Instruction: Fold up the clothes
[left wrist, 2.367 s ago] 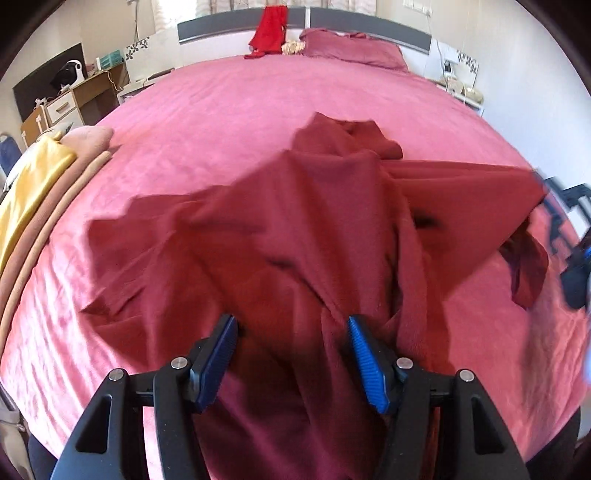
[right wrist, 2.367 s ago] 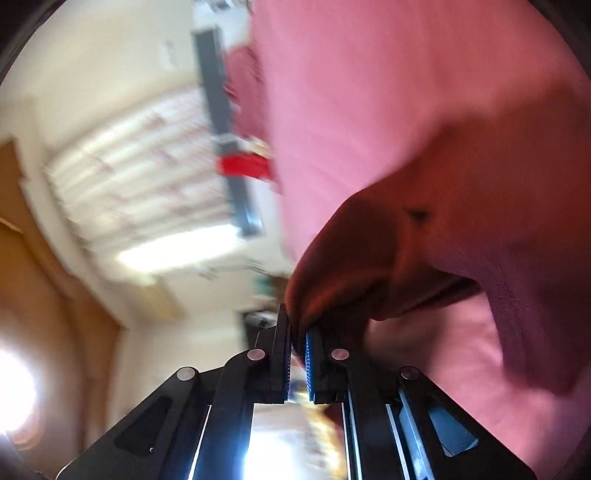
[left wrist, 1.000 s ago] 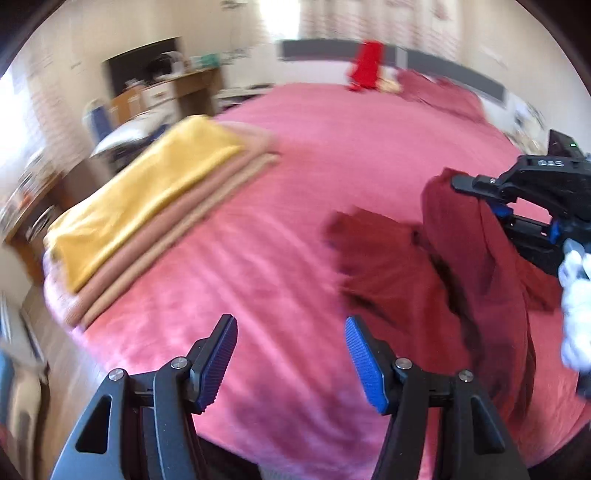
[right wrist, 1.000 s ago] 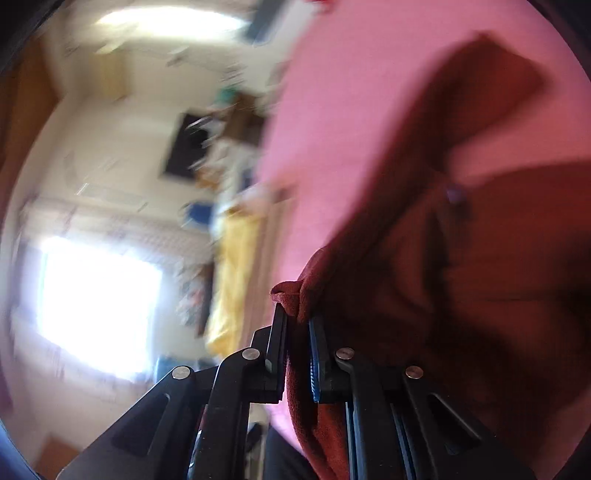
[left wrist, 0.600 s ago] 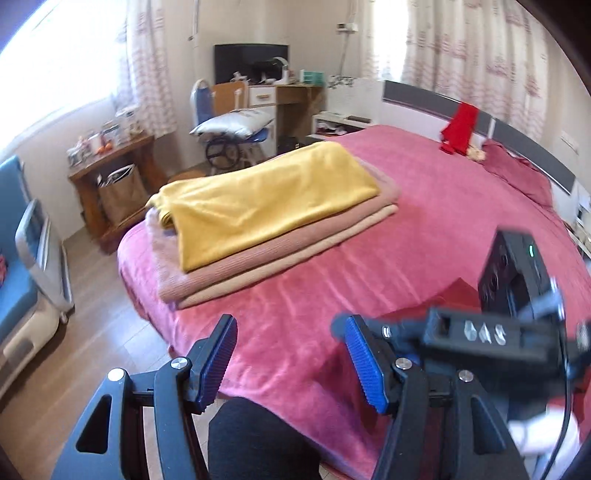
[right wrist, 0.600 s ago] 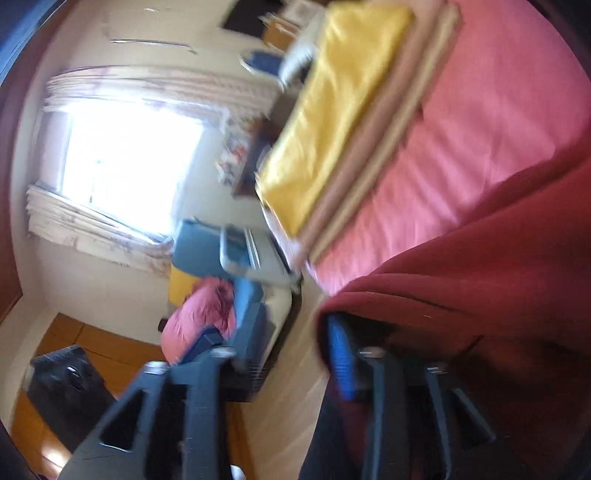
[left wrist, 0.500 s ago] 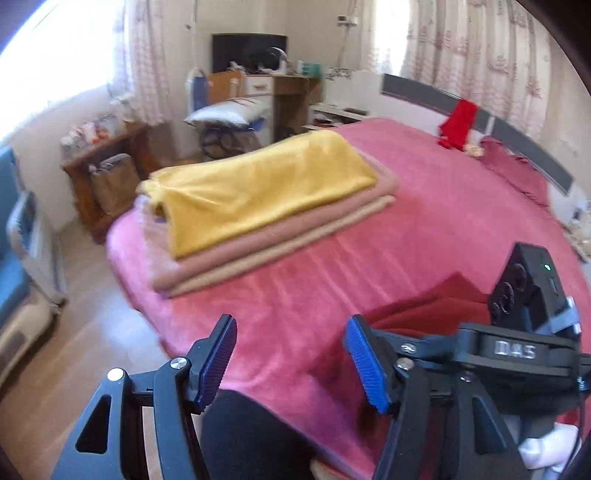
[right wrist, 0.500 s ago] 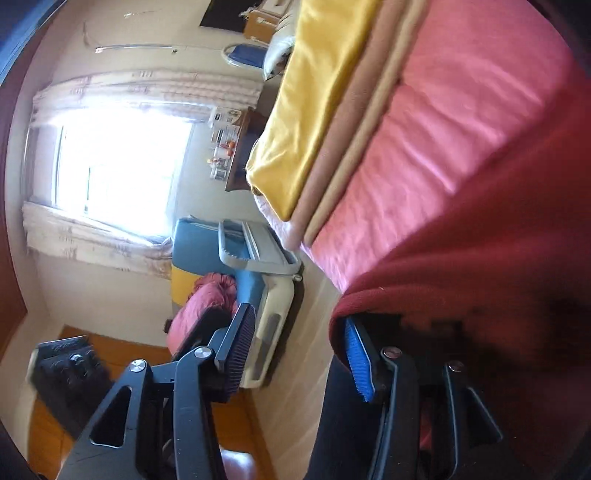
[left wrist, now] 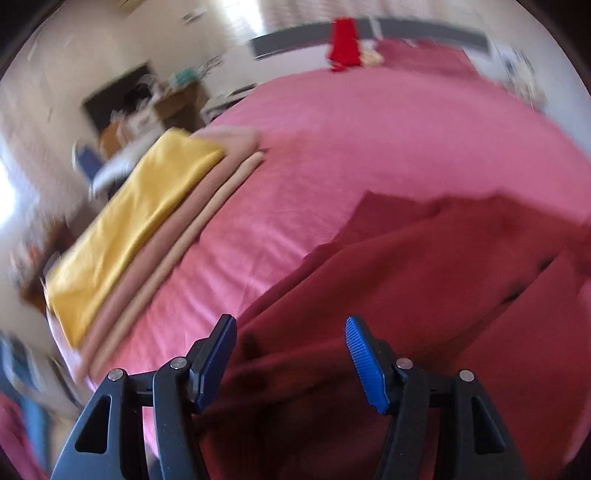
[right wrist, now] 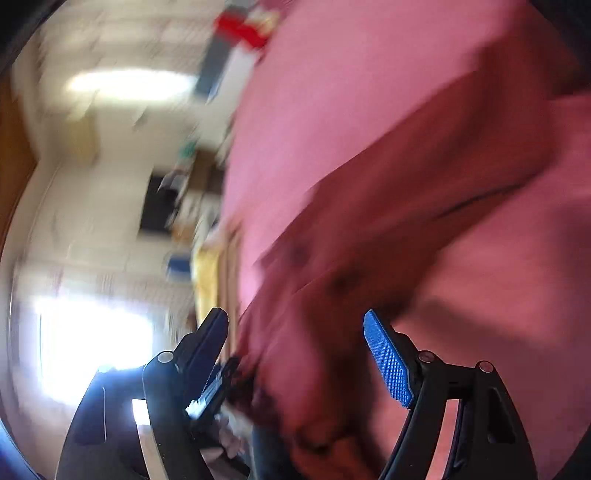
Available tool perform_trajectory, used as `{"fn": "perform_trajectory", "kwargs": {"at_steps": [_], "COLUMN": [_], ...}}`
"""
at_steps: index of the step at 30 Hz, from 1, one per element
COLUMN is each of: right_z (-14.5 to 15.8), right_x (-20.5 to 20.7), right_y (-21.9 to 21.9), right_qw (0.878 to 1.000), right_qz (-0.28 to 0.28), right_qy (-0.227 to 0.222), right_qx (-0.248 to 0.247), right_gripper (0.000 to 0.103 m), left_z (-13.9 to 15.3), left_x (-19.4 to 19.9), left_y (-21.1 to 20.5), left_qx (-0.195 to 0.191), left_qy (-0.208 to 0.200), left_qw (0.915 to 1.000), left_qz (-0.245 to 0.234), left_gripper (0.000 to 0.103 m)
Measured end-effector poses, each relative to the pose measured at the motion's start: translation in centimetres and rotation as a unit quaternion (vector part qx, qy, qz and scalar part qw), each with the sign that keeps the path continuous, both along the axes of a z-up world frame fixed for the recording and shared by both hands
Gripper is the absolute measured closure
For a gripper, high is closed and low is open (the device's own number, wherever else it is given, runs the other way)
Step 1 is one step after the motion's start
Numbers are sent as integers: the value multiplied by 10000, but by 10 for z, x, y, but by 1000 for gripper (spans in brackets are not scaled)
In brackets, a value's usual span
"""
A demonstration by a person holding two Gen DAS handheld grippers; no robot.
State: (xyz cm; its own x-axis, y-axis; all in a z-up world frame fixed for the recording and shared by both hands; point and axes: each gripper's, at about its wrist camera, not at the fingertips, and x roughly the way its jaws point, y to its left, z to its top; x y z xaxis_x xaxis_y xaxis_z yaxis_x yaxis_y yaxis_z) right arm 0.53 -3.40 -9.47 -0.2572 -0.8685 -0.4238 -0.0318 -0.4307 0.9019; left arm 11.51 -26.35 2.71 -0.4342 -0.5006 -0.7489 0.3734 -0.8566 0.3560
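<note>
A dark red garment point(left wrist: 424, 288) lies rumpled on the pink bed point(left wrist: 351, 140), spread from the near edge toward the right. My left gripper point(left wrist: 290, 354) hovers open just above its near part, blue pads wide apart with cloth below them. The right wrist view is blurred: the same dark red garment point(right wrist: 388, 229) runs diagonally across it, and my right gripper point(right wrist: 295, 354) is open, its fingers wide apart on either side of the cloth's near fold without pinching it.
A folded stack, yellow piece point(left wrist: 136, 221) on top of pink and beige ones, lies at the bed's left edge. A bright red cloth point(left wrist: 343, 40) hangs on the grey headboard point(left wrist: 424, 33), beside pink pillows. A desk and dark screen point(left wrist: 118, 99) stand by the left wall.
My right gripper, shut on the garment a second ago, opened and let it go. The left gripper swung from facing the room's left side back over the garment, staying open.
</note>
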Motion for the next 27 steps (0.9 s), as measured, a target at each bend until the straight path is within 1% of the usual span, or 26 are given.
{"fn": "perform_trajectory", "kwargs": {"at_steps": [2, 6, 8, 9, 10, 11, 13, 15, 17, 18, 19, 21, 22, 23, 24, 25, 26, 27], "right_z": [-13, -40, -54, -61, -67, -74, -88, -85, -80, -78, -73, -55, -42, -28, -14, 2, 15, 27], "right_x": [-14, -43, -58, -65, -72, -80, -94, -92, -88, -86, -79, -65, -62, -59, -57, -57, -58, -59], "right_y": [5, 15, 20, 22, 25, 27, 32, 46, 62, 69, 86, 136, 161, 187, 213, 230, 236, 238], "right_qw": [9988, 9896, 9816, 9767, 9713, 9653, 9516, 9388, 9240, 9158, 8979, 8591, 8559, 8589, 8613, 8758, 8976, 9186], "right_qz": [-276, -824, -1096, -1231, -1365, -1499, -1763, -2057, -2352, -2497, -2813, -3542, -3687, -3752, -3813, -3680, -3383, -3046], "right_qy": [-198, -593, -789, -886, -983, -1079, -1269, -1137, -951, -858, -624, 42, 297, 519, 740, 840, 875, 900], "right_qx": [-340, -1017, -1352, -1519, -1684, -1849, -2175, -2519, -2860, -3028, -3329, -3695, -3614, -3446, -3276, -3009, -2687, -2353], "right_gripper": [25, 25, 25, 38, 56, 98, 97, 97, 97, 100, 102, 102, 102, 102, 98, 97, 95, 87], "left_z": [-9, -21, -24, -24, -25, -25, -23, -23, -26, -27, -27, -23, -20, -18, -18, -18, -18, -17], "left_x": [-12, -31, -34, -33, -32, -29, -19, -8, 1, 6, 9, 15, 16, 16, 11, 7, 2, -2], "left_y": [2, -9, -19, -26, -33, -39, -52, -63, -73, -77, -80, -80, -79, -75, -69, -62, -55, -48], "left_qx": [-403, -954, -924, -836, -746, -645, -473, -504, -513, -502, -481, -322, -216, -114, -87, -60, -32, -5], "left_qy": [-126, -261, -346, -325, -307, -310, -229, -255, -309, -330, -325, -238, -178, -116, -91, -66, -42, -17], "left_qw": [9991, 9951, 9948, 9953, 9956, 9955, 9944, 9918, 9905, 9901, 9898, 9901, 9907, 9916, 9928, 9939, 9949, 9958], "left_qz": [-41, 72, 233, 359, 486, 623, 916, 1149, 1235, 1271, 1302, 1344, 1335, 1286, 1193, 1101, 1008, 916], "left_gripper": [40, 39, 39, 39, 39, 39, 39, 39, 39, 39, 39, 39, 39, 39, 39, 39, 41, 41]}}
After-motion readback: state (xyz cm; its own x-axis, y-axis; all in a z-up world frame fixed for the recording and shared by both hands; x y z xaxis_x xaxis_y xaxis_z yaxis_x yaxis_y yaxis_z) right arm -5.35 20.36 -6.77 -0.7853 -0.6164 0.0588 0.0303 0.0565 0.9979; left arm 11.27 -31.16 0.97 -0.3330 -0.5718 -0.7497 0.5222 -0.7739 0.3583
